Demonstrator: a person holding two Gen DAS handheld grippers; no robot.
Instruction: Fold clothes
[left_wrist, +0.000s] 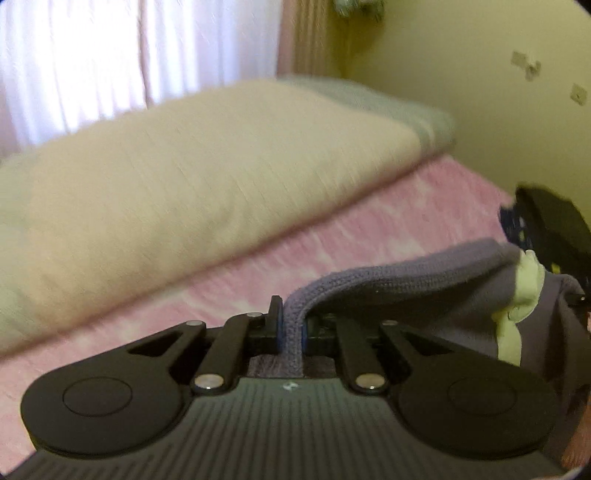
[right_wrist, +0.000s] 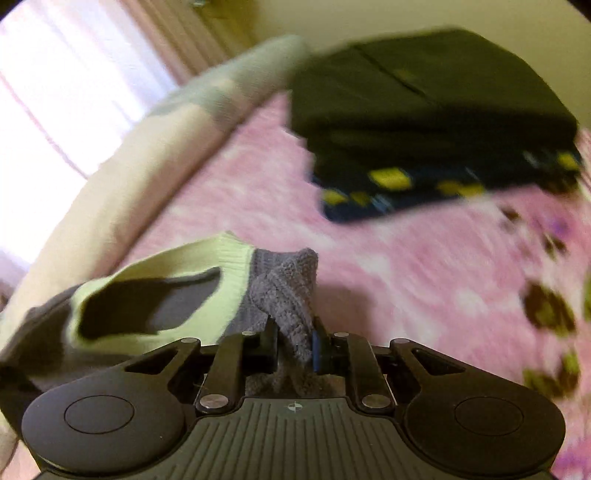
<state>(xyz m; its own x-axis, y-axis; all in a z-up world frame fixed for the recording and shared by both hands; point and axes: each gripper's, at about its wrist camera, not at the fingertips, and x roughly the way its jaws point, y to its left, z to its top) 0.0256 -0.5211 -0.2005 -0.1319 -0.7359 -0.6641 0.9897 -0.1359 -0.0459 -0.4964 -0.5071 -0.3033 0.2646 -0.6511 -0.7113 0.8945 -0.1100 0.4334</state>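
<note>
1. Both claws are gripping the same garment: the left claw (left_wrist: 291, 332) is clamping down on a ribbed grey-purple edge of the knit top (left_wrist: 424, 291), and the right claw (right_wrist: 295, 343) is pinching a bunched corner of that knit beside its pale green neckband (right_wrist: 229, 258).
2. The step in hand is looking like the lift and spread: the top is hanging between the 2 claws above the pink bedspread (left_wrist: 369, 229), not yet lying flat.
3. The next move is probably calling for drawing the 2 gripped points apart until the fabric is taut, then lowering it flat onto the bed, clear of the cream pillow (left_wrist: 184, 177) and the dark folded stack (right_wrist: 424, 103).
4. The top itself is showing as a chunky grey-purple knit with a light green trim around the neck opening; the opening is gaping dark in the right wrist view. The cloth is sagging and twisting near the right claw, so it is likely needing a shake before any crease is going in cleanly.
</note>
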